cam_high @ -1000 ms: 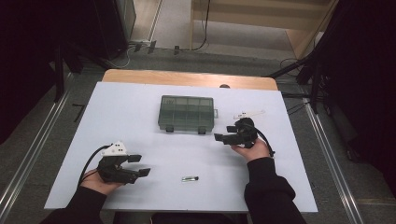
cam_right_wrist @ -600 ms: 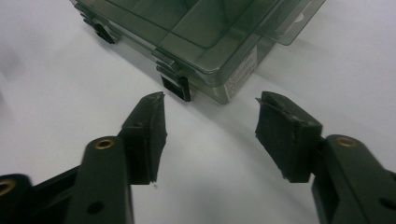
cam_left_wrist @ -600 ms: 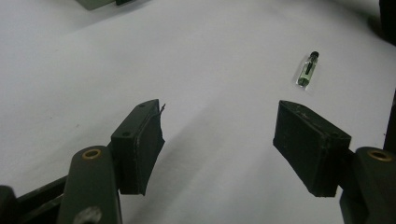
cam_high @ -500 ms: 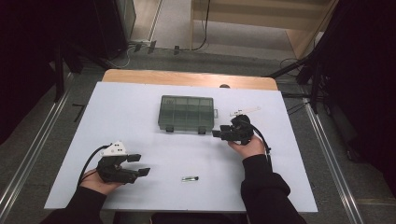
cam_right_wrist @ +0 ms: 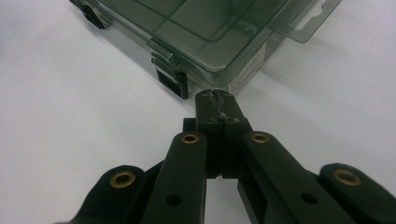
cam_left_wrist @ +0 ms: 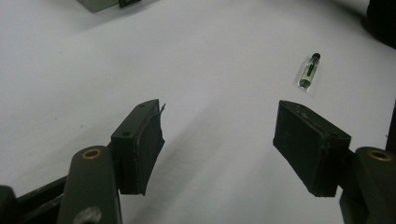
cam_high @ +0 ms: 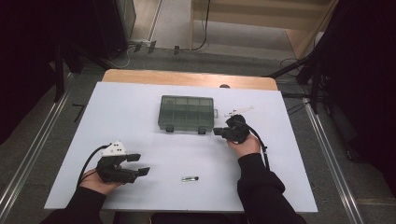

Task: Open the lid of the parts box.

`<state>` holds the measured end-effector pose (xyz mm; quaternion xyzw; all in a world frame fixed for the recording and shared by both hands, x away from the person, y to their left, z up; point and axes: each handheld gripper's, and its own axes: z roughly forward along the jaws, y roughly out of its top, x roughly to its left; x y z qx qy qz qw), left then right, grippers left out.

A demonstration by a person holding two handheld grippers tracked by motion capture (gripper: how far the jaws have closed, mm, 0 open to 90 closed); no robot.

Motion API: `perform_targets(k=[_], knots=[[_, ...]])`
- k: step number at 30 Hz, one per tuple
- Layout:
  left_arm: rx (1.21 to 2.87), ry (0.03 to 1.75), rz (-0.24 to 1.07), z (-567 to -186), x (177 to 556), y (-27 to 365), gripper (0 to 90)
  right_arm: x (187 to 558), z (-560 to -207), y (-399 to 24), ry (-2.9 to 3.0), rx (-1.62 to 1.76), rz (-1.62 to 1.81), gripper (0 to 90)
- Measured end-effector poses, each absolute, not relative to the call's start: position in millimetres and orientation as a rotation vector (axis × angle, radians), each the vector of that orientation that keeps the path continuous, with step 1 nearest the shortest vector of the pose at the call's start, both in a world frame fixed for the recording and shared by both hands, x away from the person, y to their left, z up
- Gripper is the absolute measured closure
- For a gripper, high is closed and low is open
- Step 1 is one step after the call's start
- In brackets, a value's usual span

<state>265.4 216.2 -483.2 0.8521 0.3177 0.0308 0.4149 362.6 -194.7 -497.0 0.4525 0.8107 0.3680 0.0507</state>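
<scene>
1. Where the white table [cam_high: 140, 116] fills the middle of the high view, a smoke-grey compartment box [cam_high: 187, 113] is seen lying flat above the centre of the frame, its lid down and its two dark latches facing the lower edge.
2. The right gripper [cam_high: 223, 132] is seen just right of the box's lower right corner, held in the right hand [cam_high: 245, 145]; its jaws have just been closing, and in the right gripper view they are shown pressed together with nothing between them.
3. In that view the tips [cam_right_wrist: 217, 100] are placed just before the box [cam_right_wrist: 205, 32] near its right latch [cam_right_wrist: 172, 80]; whether the tips touch the box cannot be told.
4. The box's far side is cut off by the upper edge of the right gripper view, and what lies in the compartments cannot be made out through the tinted lid.
5. The left gripper [cam_high: 140, 164] is seen at the lower left of the high view, held in the left hand [cam_high: 100, 179]; its jaws are shown wide apart and empty above bare table in the left gripper view.
6. A small clear vial [cam_high: 189, 178] with a dark cap is seen lying on its side at the lower centre, well apart from both grippers; in the left gripper view it [cam_left_wrist: 309, 71] is placed at the upper right.
7. A pale, thin object [cam_high: 239, 110] right of the box is too small to be identified.
</scene>
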Motion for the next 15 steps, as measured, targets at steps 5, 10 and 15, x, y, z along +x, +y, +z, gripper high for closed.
perform_targets(k=[5,10,15], knots=[[2.142,0.799,0.076,-483.4,265.4,216.1,32.1,362.8,-496.5,-195.6,2.463,1.389,1.130,90.0],[2.149,0.798,0.076,-483.9,265.5,215.5,32.1,363.9,-497.7,-195.8,2.454,1.398,1.128,90.0],[2.151,0.800,0.076,-484.0,265.5,215.5,32.1,365.3,-498.8,-195.3,2.458,1.406,1.127,90.0]])
